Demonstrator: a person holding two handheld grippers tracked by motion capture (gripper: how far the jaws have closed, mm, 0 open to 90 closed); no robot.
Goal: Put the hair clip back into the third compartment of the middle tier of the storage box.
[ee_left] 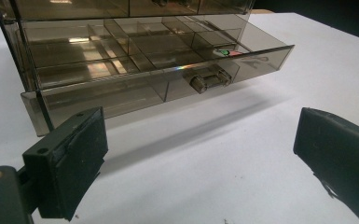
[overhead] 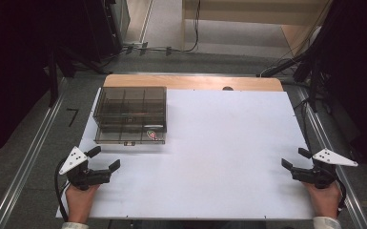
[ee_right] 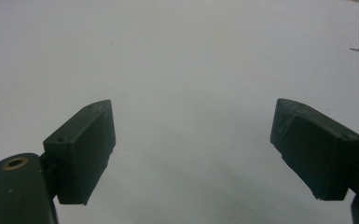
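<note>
Both the left gripper point(overhead: 106, 159) and right gripper point(overhead: 293, 160) hold jaws apart, empty. Likely step: the left should approach the smoky drawer's point(ee_left: 168, 70) handle point(ee_left: 208, 80) squarely.

Drawer cabinet point(overhead: 130, 114) on table point(overhead: 229, 157), far left; small item point(overhead: 151, 135) in open bottom drawer point(overhead: 129, 135).

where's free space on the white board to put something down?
Most of the white board is bare: everything right of the smoked drawer box across to the right gripper, and the near strip between the two grippers. Crowded part: the far-left corner, where the box sits with its drawer pulled out toward the left gripper.
</note>
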